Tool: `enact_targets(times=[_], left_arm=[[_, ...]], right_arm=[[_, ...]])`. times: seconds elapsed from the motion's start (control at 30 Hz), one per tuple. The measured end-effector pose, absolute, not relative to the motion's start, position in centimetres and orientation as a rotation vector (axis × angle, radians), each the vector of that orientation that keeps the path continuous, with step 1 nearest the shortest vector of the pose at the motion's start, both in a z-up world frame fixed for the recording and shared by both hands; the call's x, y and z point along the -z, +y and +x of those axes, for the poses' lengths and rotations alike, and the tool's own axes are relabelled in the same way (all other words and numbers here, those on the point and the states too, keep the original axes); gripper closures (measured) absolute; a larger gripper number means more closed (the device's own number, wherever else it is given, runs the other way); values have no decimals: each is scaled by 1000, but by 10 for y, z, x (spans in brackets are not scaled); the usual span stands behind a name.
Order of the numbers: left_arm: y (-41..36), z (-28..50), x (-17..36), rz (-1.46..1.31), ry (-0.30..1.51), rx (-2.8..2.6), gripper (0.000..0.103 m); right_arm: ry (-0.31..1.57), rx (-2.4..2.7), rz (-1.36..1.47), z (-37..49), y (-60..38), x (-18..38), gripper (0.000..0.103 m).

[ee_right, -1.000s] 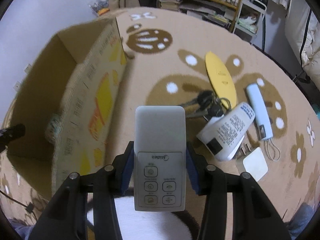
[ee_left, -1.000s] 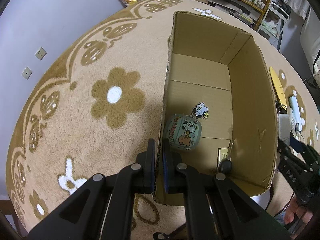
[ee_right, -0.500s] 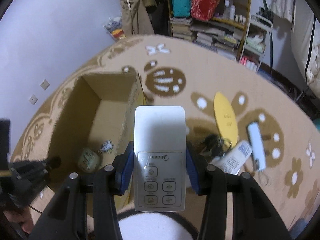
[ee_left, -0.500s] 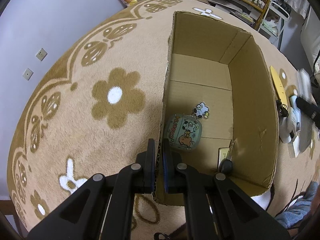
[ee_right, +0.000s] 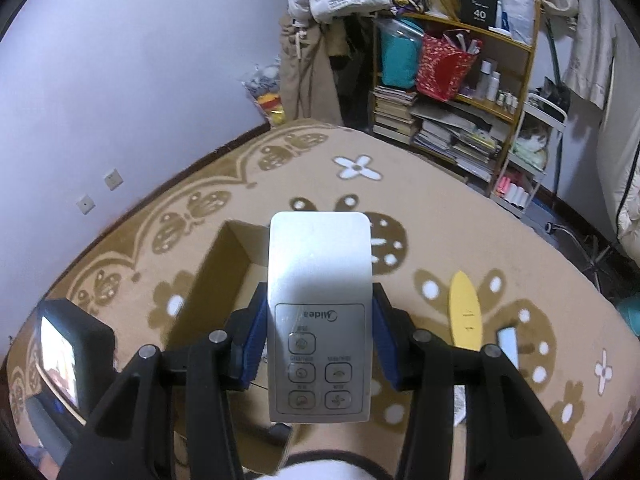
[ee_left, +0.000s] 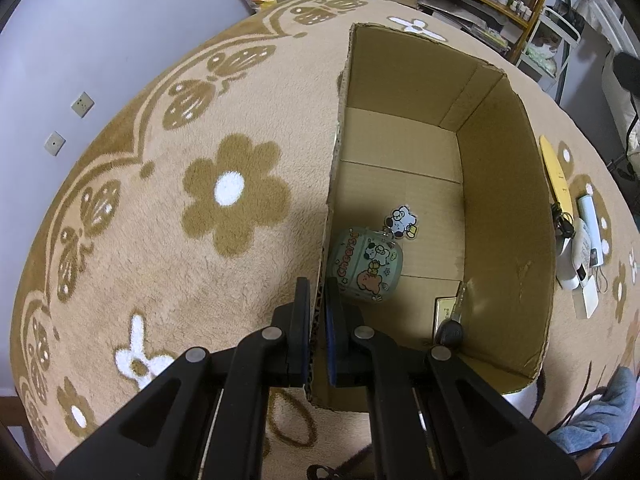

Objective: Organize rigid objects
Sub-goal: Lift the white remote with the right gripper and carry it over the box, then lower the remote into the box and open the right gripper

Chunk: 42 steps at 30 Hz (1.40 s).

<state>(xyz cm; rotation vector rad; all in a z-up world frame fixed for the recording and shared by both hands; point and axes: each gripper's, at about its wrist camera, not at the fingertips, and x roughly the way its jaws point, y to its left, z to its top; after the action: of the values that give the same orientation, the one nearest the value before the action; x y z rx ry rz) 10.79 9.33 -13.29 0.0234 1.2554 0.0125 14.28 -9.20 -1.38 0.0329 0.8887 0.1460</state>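
Observation:
My left gripper (ee_left: 318, 304) is shut on the left wall of an open cardboard box (ee_left: 504, 208) on the carpet. Inside the box lie a green cartoon pouch with a charm (ee_left: 364, 266), a key (ee_left: 454, 320) and a small gold card (ee_left: 443, 307). My right gripper (ee_right: 320, 320) is shut on a white Midea remote control (ee_right: 320, 312) and holds it high above the box (ee_right: 224, 276). The remote hides most of the box's inside in the right wrist view.
To the right of the box on the carpet lie a yellow oval board (ee_right: 464, 312), a white-blue stick (ee_left: 590, 216), a white tube (ee_left: 576, 256), keys (ee_left: 562, 220) and a white plug (ee_left: 587, 300). A cluttered shelf (ee_right: 460, 92) stands at the far wall.
My right gripper has risen with the remote and moved left over the box, so the view now takes in the far wall and shelf. My left gripper has stayed clamped on the box wall.

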Motion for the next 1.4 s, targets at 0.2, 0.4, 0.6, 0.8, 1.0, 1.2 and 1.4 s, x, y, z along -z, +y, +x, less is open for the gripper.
enact_targets(times=[0.2,0.4,0.6,0.8,1.0,1.2,1.4], left_arm=[[92,108,133,23,1255,-14,97],[93,109,133,17,1257,-14,97],[96,110,134,-2,1255,-4,97],[93,110,134,21,1249,-10,97],[92,111,135,22,1250,-11,97],[94,111,135,14,1252,-6,97],[94,111,135,12,1251,-5,97]], right_arm=[[901,-173,114,150,-79,18,52],[925,-195,143,153,-69,35,52],[959,-213,172,154,-66,61,52],[997,-251,200,157,-65,82,52],[1037,-264,207,162,-65,100,52],[1074,-311,227,164,-60,113,52],[1101,-271,173,166,-54,122,52]])
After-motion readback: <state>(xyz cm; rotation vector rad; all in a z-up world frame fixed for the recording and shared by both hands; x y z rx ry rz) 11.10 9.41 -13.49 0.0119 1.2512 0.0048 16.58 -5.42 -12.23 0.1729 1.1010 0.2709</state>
